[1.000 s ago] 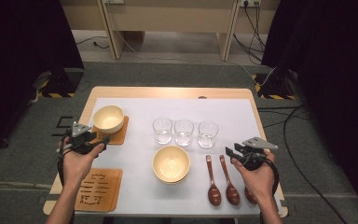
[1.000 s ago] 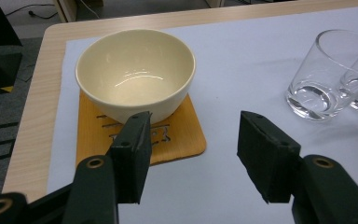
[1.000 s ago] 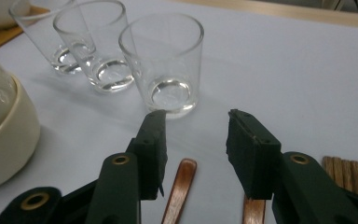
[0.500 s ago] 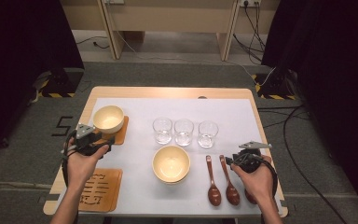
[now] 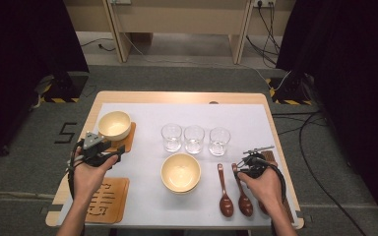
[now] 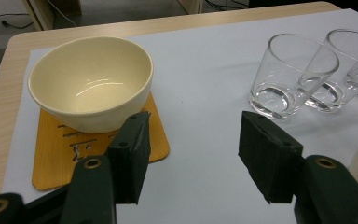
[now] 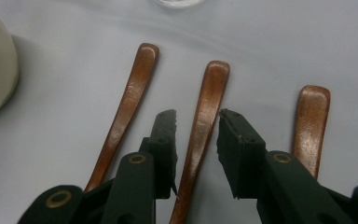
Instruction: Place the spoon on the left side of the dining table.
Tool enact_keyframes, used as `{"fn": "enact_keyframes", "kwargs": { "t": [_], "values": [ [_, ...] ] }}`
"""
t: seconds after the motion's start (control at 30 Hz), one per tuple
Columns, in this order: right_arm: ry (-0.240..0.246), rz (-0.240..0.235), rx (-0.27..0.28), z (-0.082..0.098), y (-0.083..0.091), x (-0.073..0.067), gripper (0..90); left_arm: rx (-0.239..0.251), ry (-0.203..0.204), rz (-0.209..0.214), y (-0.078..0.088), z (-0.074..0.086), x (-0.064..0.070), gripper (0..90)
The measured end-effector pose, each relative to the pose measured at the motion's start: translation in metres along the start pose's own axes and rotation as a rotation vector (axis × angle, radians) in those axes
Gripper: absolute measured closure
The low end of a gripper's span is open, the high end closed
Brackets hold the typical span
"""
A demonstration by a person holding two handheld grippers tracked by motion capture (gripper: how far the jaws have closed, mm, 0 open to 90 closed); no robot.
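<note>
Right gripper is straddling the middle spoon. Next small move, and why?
Probably finish closing the right gripper on the middle wooden spoon. Its jaws have just been closing, the handle lies between them, and small gaps show on both sides, so it isn't gripped yet.

Lower left of the high view: the left gripper (image 5: 109,153) is black, topped by a grey three-cornered plate, with a black cable looping round the bare forearm. Lower right, the right gripper (image 5: 240,166) is black too, with thin grey rods on top and its own looped cable. Close up, the jaws are dark blocks, toothed at their edges, on arms with brass-ringed pivots.
</note>
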State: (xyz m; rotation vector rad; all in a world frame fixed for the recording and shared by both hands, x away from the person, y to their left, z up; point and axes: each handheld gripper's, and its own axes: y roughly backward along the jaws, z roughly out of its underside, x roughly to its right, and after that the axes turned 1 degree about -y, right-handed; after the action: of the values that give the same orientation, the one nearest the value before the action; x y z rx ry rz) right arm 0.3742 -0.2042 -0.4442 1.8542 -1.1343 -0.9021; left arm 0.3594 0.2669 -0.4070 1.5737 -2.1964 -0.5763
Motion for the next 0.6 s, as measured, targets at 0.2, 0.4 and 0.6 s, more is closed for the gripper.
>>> {"fn": "enact_keyframes", "kwargs": {
  "t": [0.2, 0.4, 0.6],
  "values": [
    [-0.021, 0.016, -0.043, -0.004, -0.007, -0.001, 68.7, 0.001, 0.001, -0.002, 0.0, 0.0, -0.001, 42.7],
    [-0.034, 0.037, -0.097, -0.01, -0.016, -0.002, 69.3, -0.004, 0.005, 0.0, 0.0, 0.001, -0.001, 42.7],
    [-0.036, 0.065, -0.137, -0.014, -0.02, -0.004, 71.7, 0.0, 0.005, -0.003, 0.0, 0.001, -0.003, 42.8]
  ]
}}
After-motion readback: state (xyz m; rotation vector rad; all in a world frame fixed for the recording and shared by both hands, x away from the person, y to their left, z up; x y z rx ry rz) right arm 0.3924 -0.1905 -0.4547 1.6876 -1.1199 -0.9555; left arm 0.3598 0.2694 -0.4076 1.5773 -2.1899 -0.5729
